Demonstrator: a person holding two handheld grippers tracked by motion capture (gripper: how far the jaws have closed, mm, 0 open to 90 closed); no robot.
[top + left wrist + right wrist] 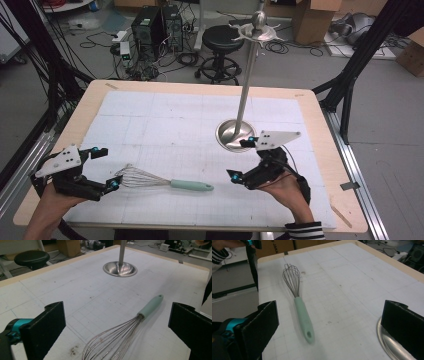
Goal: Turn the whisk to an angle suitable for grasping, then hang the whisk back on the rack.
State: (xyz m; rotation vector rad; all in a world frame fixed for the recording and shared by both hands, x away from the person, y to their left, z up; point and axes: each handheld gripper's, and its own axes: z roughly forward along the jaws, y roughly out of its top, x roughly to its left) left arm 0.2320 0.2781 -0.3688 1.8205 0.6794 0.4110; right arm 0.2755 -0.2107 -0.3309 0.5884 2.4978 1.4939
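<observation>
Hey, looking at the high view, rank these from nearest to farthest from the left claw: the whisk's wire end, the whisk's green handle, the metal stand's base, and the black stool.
1. Whisk's wire end: right beside the left claw, on the mat.
2. Whisk's green handle: farther right, mid-table.
3. Metal stand's base: right half of the table, by the right claw.
4. Black stool: on the floor beyond the table's far edge.

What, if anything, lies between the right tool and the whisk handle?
Nothing visible. The right tool is open and the whisk lies flat on bare mat ahead of it; the stand sits off to its side.
</observation>
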